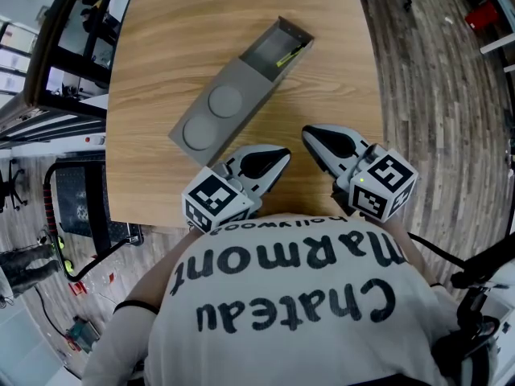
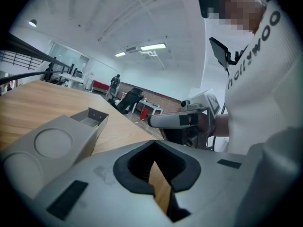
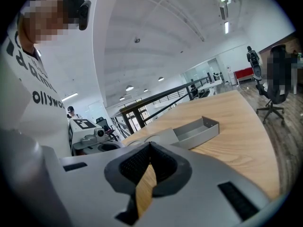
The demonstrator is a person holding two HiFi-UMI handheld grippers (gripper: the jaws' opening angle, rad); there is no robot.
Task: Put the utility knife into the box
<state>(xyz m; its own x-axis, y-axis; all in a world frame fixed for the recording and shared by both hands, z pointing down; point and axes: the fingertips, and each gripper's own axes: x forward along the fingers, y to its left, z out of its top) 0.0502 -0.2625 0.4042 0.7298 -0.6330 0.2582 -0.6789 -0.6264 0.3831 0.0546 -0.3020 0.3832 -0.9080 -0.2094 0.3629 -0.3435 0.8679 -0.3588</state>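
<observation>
A long grey box [image 1: 241, 87] lies slantwise on the wooden table [image 1: 169, 39]. A lid with two round dents covers its near part, and the far end stands uncovered. In that uncovered end lies the yellow-green utility knife [image 1: 288, 55]. My left gripper [image 1: 283, 156] hovers at the table's near edge, just short of the box's near end, shut and holding nothing. My right gripper [image 1: 309, 134] is beside it on the right, also shut and holding nothing. The left gripper view has the box [image 2: 57, 141] to the left of the shut left gripper [image 2: 154, 143]. The right gripper view shows the box's tray end [image 3: 199, 129] beyond the shut right gripper [image 3: 150, 146].
The table's near edge [image 1: 161, 215] runs just under the grippers, against the person's white shirt [image 1: 282, 304]. Wooden floor [image 1: 442, 95] lies to the right of the table. A railing and cables [image 1: 64, 191] are on the left. Office chairs and people stand far off.
</observation>
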